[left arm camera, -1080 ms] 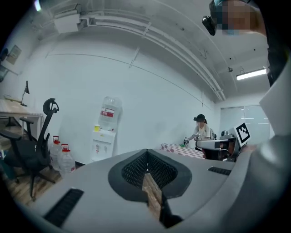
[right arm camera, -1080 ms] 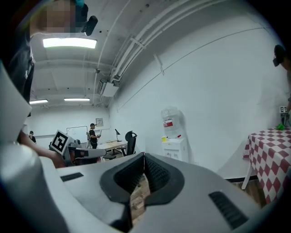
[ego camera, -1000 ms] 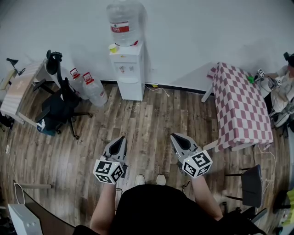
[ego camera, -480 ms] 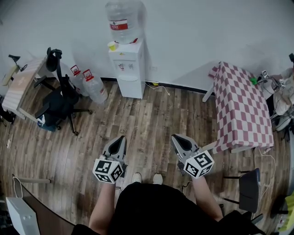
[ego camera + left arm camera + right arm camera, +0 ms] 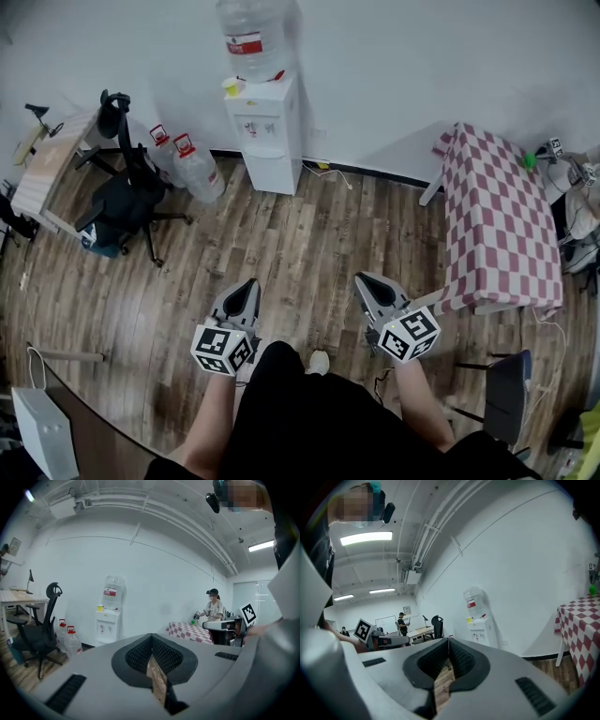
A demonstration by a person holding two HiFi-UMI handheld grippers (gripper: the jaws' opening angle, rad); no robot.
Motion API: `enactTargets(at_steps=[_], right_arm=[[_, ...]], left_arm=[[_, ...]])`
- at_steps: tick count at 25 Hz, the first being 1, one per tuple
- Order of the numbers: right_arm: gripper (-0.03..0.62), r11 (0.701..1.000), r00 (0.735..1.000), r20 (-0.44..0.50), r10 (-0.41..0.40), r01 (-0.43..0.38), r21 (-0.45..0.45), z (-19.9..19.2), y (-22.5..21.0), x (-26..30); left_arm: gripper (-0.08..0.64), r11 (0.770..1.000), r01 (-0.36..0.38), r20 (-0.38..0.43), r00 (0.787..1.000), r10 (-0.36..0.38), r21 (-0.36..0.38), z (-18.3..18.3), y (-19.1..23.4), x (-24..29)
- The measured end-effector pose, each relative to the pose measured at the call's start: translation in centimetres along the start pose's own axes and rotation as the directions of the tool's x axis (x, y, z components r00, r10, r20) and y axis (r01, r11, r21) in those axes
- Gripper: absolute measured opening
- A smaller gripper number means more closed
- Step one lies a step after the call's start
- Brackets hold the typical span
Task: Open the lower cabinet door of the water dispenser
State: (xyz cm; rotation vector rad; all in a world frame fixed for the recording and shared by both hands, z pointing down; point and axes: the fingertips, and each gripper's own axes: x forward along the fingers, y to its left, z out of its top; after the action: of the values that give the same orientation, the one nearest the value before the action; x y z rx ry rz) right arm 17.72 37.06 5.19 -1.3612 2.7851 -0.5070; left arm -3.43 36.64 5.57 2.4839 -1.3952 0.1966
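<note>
The white water dispenser [image 5: 267, 122] stands against the far wall with a large bottle [image 5: 251, 39] on top. Its lower cabinet door [image 5: 276, 172] is closed. Both grippers are far from it, held side by side over the wood floor in front of the person's body. My left gripper [image 5: 251, 283] is shut with nothing in it, and my right gripper [image 5: 361, 278] is shut and empty too. The left gripper view shows the dispenser [image 5: 107, 625] small beyond the shut left gripper [image 5: 151, 635]. In the right gripper view the dispenser [image 5: 480, 627] stands beyond the shut right gripper [image 5: 448, 639].
Two water jugs [image 5: 192, 169] and a black office chair [image 5: 122, 202] stand left of the dispenser, beside a desk [image 5: 47, 173]. A checkered table [image 5: 497, 220] is at the right, with a person [image 5: 577, 183] behind it. A cable [image 5: 330, 174] lies by the wall. A dark chair [image 5: 511, 380] stands near right.
The person carrying both grippers has stepped a little across the floor, so the room has shifted slightly in the head view. Both grippers keep their pose and stay shut.
</note>
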Motion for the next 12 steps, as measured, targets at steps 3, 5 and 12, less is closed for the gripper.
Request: enactTargets(at_steps=[3, 5, 12], right_arm=[[0.021, 1.0, 1.0, 0.006, 0.0, 0.0, 0.01, 0.1, -0.5, 0.0], [0.021, 1.0, 1.0, 0.011, 0.004, -0.004, 0.015, 0.2, -0.8, 0.1], [0.021, 1.0, 1.0, 0.016, -0.001, 0.001, 0.018, 0.3, -1.9, 1.6]], left_arm=[[0.014, 1.0, -0.01, -0.005, 1.0, 0.01, 0.002, 0.1, 0.0, 0.2], [0.014, 1.0, -0.021, -0.006, 1.0, 0.021, 0.0, 0.2, 0.2, 0.4], [0.014, 1.0, -0.031, 0.003, 1.0, 0.031, -0.004, 0.8, 1.7, 2.3]])
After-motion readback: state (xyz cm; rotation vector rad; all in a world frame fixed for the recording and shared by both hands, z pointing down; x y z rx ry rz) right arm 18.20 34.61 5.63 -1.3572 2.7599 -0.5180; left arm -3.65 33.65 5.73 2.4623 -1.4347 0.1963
